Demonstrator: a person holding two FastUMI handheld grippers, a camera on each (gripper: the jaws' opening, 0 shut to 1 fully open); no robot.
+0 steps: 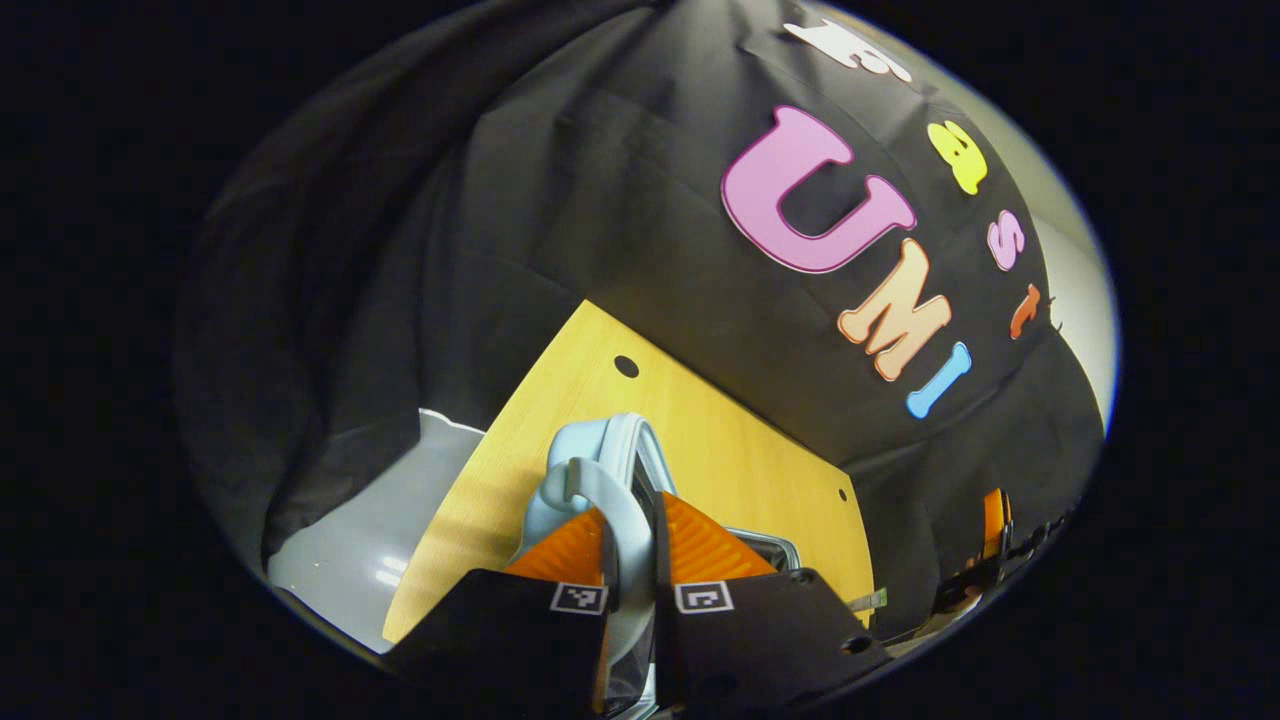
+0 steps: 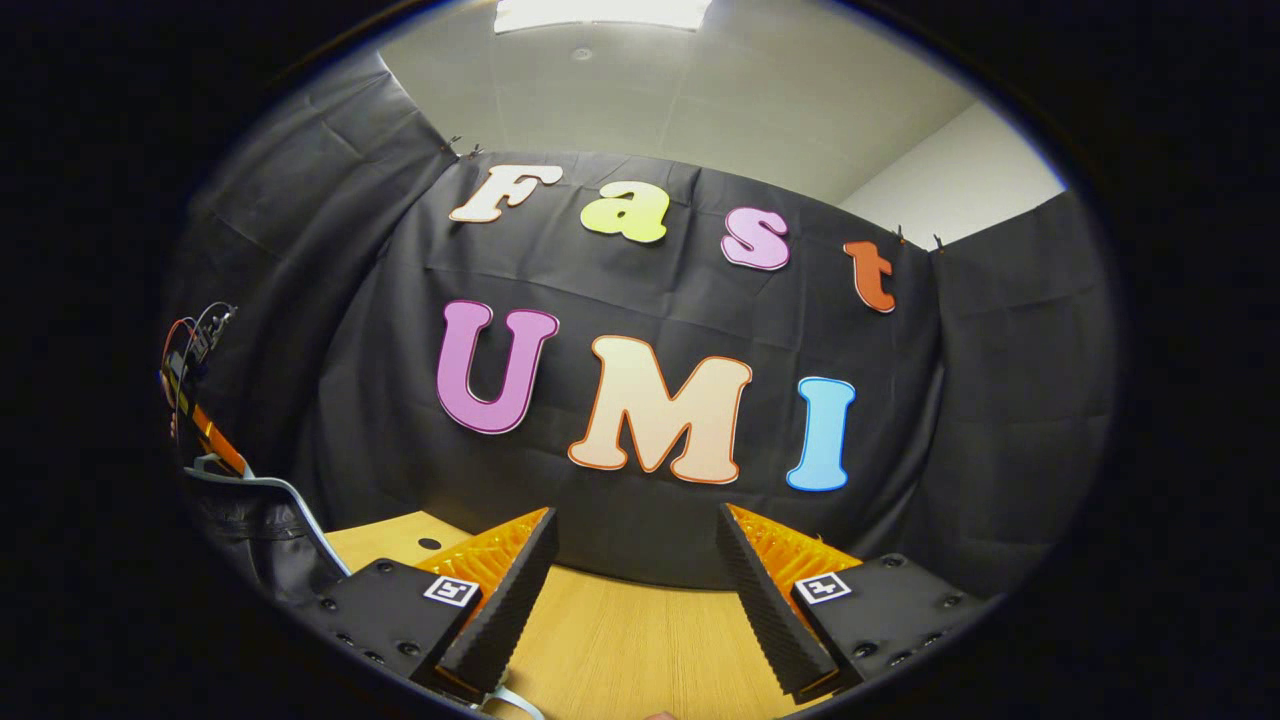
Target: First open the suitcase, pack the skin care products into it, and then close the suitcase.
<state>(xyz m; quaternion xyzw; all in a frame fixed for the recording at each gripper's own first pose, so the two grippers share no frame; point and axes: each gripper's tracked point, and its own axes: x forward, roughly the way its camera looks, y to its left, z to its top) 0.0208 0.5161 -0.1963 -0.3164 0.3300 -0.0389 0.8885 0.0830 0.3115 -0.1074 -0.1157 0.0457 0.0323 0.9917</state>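
In the left gripper view, a pale blue suitcase (image 1: 600,460) rises edge-on from the wooden table (image 1: 720,440). My left gripper (image 1: 632,545) is shut on its rim, one orange finger (image 1: 565,550) on each side of the pale blue band. In the right gripper view, my right gripper (image 2: 635,560) stands open over the table (image 2: 620,630) with nothing between its fingers. At that view's left edge the left gripper (image 2: 195,400) is seen with a curved strip of the suitcase's rim (image 2: 290,500) below it. No skin care products are visible.
The grey floor (image 1: 370,530) lies past the table's left edge. The table has small dark holes (image 1: 626,366). A shiny rim (image 1: 775,545) peeks out behind my left gripper's right finger. The black cloth wall (image 2: 640,300) stands close behind the table.
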